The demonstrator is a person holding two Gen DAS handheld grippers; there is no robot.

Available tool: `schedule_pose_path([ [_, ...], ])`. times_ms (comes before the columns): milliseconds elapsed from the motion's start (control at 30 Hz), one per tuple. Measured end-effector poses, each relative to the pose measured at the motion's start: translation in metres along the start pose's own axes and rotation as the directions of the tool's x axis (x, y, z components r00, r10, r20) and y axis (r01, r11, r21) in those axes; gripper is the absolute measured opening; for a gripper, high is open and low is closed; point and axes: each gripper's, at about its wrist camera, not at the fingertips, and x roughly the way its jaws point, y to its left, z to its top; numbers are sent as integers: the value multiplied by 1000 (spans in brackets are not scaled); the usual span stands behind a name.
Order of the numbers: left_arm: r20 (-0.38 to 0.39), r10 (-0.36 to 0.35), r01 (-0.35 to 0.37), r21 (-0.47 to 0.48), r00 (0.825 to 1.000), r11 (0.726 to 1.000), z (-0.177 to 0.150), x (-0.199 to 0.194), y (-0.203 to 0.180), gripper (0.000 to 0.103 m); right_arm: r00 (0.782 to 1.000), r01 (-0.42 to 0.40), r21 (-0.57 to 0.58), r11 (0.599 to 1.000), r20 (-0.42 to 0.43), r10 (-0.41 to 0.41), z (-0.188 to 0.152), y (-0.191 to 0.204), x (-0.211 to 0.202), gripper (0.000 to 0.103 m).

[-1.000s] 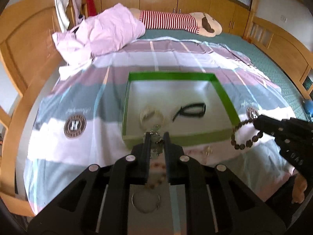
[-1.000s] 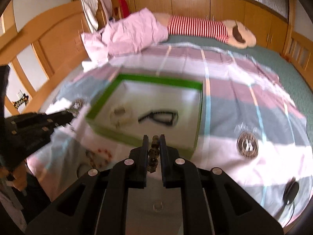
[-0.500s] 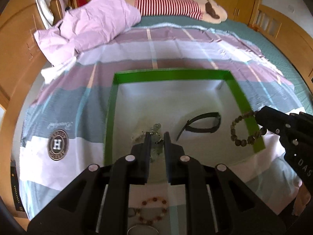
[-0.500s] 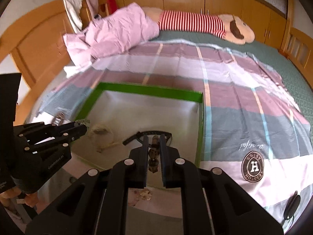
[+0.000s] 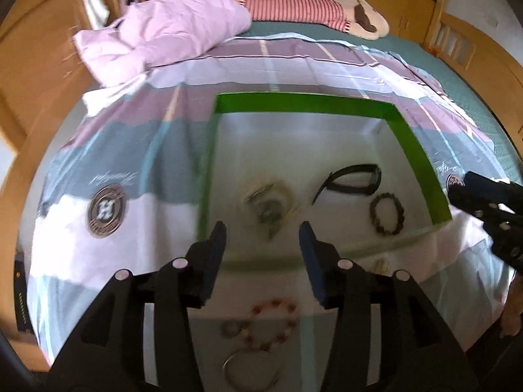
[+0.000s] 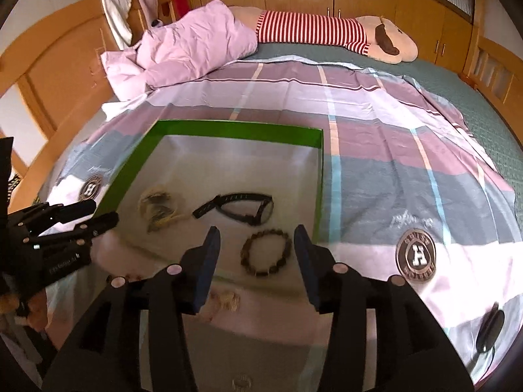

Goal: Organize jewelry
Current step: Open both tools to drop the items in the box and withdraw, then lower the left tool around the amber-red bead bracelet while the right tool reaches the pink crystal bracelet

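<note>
A green-rimmed box (image 5: pixel 307 104) (image 6: pixel 235 130) lies on the bed. Inside it are a pale chain with a metal piece (image 5: pixel 269 202) (image 6: pixel 158 207), a black strap (image 5: pixel 354 181) (image 6: pixel 243 207) and a dark bead bracelet (image 5: pixel 387 214) (image 6: pixel 266 253). My left gripper (image 5: pixel 263 228) is open and empty above the box's near edge, over the chain. My right gripper (image 6: pixel 256 235) is open and empty just above the dark bracelet. A red bead bracelet (image 5: pixel 274 318) and a metal ring (image 5: pixel 248 369) lie on the sheet in front of the box. A small pale trinket (image 6: pixel 228 299) lies there too.
A striped sheet (image 6: pixel 376 163) covers the bed. A pink quilt (image 5: pixel 163 32) and a striped plush toy (image 6: pixel 327 32) lie at the far end. Wooden bed rails (image 6: pixel 42 81) run along both sides. A black object (image 6: pixel 488 326) lies at the near right.
Both grippers have opened. The metal piece fell from the left one onto the chain, and the dark bead bracelet dropped from the right one into the box.
</note>
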Motion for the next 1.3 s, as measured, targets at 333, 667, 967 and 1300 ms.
schedule_pose_path([
  [333,-114,45,-53,-68,992,996,-65,19,23,47,977,-48,-84,995,-210,30,-66,48,50,23],
  [667,-171,41,-48,-35,984,998,-73,50,20,38,966,5,-39,999,-257,-15,-64,64,88,23],
  [967,-180,34,-35,-2,983,999,-79,56,14,16,958,3,-107,994,-286,-34,-79,65,83,8],
  [1300,-159,0,2,16,987,1000,-80,39,7,16,965,40,-59,997,-256,-54,-90,23,52,8],
])
